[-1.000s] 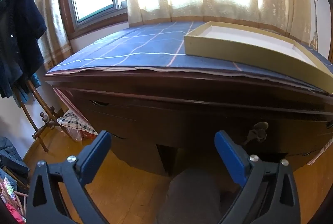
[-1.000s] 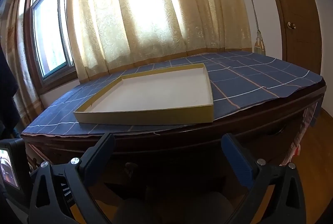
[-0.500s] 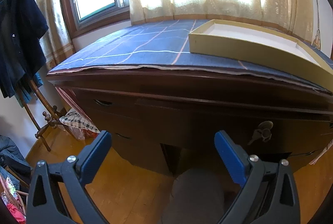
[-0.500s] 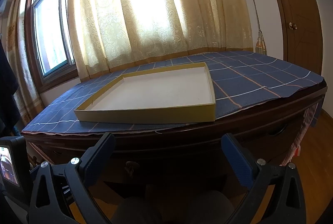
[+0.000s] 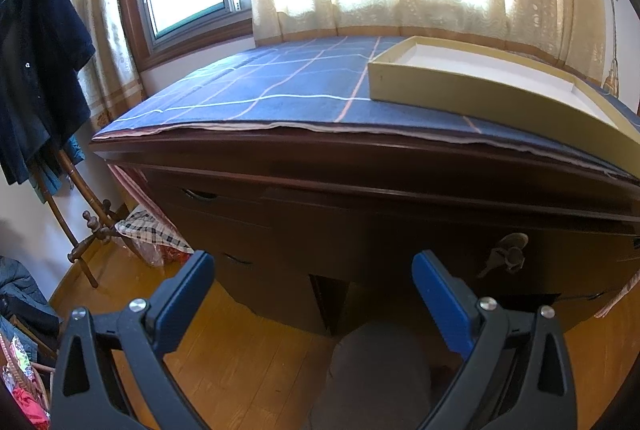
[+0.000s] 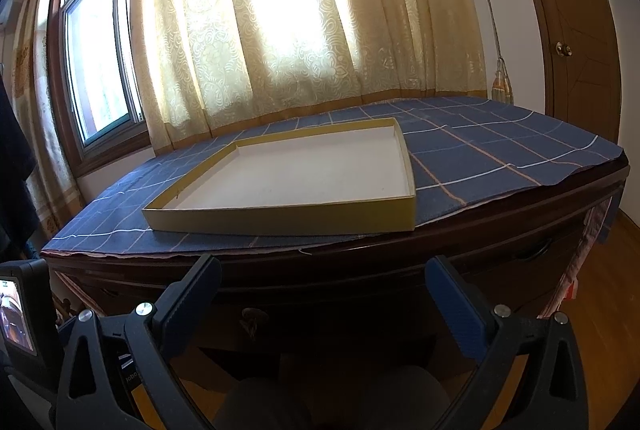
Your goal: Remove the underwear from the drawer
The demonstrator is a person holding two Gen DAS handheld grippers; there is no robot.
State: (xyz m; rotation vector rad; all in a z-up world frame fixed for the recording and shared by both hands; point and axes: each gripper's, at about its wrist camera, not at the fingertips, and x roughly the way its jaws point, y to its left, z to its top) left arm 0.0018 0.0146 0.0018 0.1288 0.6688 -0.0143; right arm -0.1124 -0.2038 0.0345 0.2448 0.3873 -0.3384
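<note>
A dark wooden desk (image 5: 360,166) (image 6: 360,262) stands in front of me, its drawers all closed. The middle drawer (image 5: 540,250) has a key in its lock (image 5: 506,254) (image 6: 252,320); left-hand drawers (image 5: 216,198) have recessed pulls. No underwear is visible. My left gripper (image 5: 312,270) hangs open in front of the desk's lower left, a short way off, holding nothing. My right gripper (image 6: 322,276) is open too, level with the desk's front edge, with nothing between its fingers. A shallow empty tan box (image 6: 296,178) (image 5: 500,86) lies on the blue checked cloth (image 6: 480,150) (image 5: 260,90).
A clothes stand with dark garments (image 5: 36,70) stands at the left, a checked bag (image 5: 148,230) at its foot. A person's knee (image 5: 376,370) is below the left gripper. Curtains and a window (image 6: 280,10) lie behind the desk; a wooden door (image 6: 576,30) is at the right.
Both views have risen slightly, showing more of the desk top. Both grippers stay open and the drawers stay closed.
</note>
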